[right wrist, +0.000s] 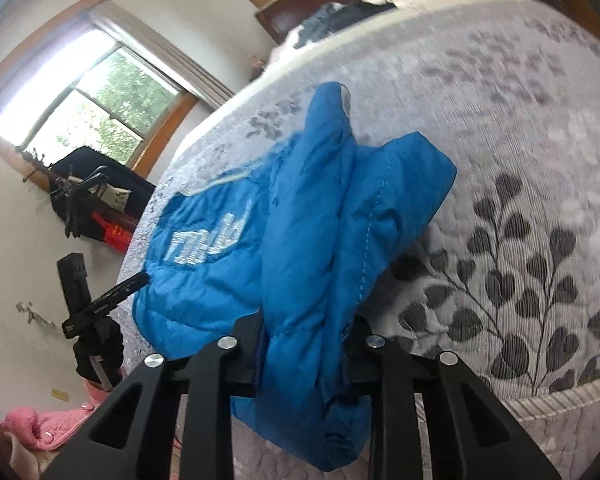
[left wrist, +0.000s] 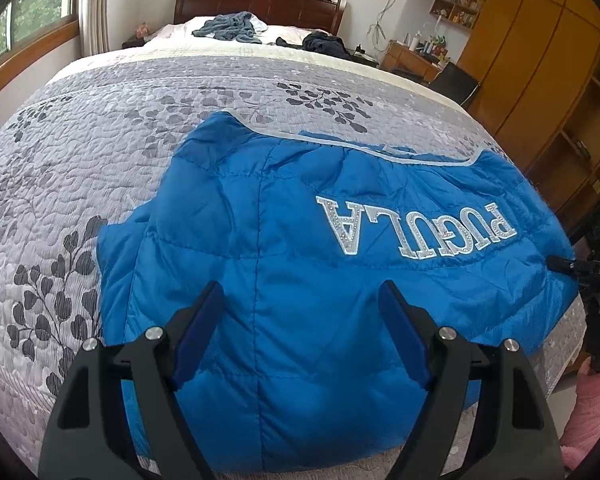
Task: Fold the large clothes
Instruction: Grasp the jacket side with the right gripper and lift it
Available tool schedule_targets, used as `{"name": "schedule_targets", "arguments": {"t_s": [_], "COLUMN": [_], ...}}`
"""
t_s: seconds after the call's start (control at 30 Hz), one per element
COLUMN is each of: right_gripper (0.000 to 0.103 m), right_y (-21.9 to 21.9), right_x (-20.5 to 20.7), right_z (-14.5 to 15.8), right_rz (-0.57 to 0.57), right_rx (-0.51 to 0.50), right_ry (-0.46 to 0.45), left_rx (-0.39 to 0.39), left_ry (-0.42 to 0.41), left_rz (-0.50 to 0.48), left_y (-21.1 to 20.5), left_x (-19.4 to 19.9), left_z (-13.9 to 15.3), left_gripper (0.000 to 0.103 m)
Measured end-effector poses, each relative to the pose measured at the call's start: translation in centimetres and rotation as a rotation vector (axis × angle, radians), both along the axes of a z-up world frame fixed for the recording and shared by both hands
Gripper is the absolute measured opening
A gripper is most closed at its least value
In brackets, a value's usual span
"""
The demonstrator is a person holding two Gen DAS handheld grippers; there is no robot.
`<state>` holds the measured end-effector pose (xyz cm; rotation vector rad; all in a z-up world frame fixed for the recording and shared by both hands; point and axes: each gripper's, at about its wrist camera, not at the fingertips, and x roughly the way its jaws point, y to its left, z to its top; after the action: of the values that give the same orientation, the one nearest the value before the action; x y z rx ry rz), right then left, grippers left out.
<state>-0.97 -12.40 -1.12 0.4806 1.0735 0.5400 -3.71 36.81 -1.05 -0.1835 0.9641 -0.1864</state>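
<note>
1. Lying on the grey leaf-print bedspread (left wrist: 100,128) near the foot of the bed — blue quilted jacket (left wrist: 300,260), spread mostly flat, silver lettering (left wrist: 416,226) reading upside down from the left wrist view, white-trimmed edge (left wrist: 340,142) toward the headboard (left wrist: 260,4).
2. Left gripper (left wrist: 302,336): released, jaws wide apart, poised just above the near middle of the jacket, gripping nothing.
3. Right gripper (right wrist: 300,344): clenched on a bunched fold of jacket fabric (right wrist: 300,280), likely a sleeve or side panel, raised off the bedspread and draped toward the lettered side; view blurred, so exact part hard to name.
4. Key relation, as a judgement — jacket's long axis running across the bed, left to right; lifted part at the right end, so right hand nearer and the fold due to travel leftward over the body.
5. Left gripper well placed to pin the centre.
</note>
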Motion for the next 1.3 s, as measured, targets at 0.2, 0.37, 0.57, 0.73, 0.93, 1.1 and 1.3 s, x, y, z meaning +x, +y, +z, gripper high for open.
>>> {"name": "schedule_targets", "arguments": {"t_s": [0.2, 0.37, 0.57, 0.73, 0.93, 1.1, 1.3], "right_gripper": [0.027, 0.029, 0.03, 0.028, 0.026, 0.025, 0.025], "right_y": [-0.5, -0.6, -1.5, -1.6, -0.8, 0.8, 3.5], "right_x": [-0.2, -0.5, -0.9, -1.1, -0.8, -0.7, -0.7], "right_z": [-2.5, -3.9, -5.2, -4.4, -1.5, 1.5, 5.0], "right_rz": [-0.024, -0.034, -0.066, -0.1, -0.115, -0.109, -0.075], "right_rx": [0.03, 0.048, 0.12, 0.128, 0.063, -0.011, -0.108], "right_ry": [0.057, 0.064, 0.073, 0.067, 0.043, 0.007, -0.05], "left_rx": [0.005, 0.01, 0.005, 0.003, -0.005, -0.023, -0.039], "left_ry": [0.004, 0.0, -0.009, -0.02, -0.031, -0.038, -0.044], "left_rz": [-0.009, -0.022, -0.031, -0.04, -0.05, -0.062, -0.078], "left_y": [0.0, 0.0, 0.1, 0.2, 0.2, 0.5, 0.8], "left_x": [0.2, 0.2, 0.2, 0.0, -0.1, -0.2, -0.2], "left_z": [-0.5, -1.0, -1.3, -1.4, -1.5, -1.6, -1.6], "left_gripper": [0.079, 0.08, 0.08, 0.081, 0.082, 0.082, 0.082]}}
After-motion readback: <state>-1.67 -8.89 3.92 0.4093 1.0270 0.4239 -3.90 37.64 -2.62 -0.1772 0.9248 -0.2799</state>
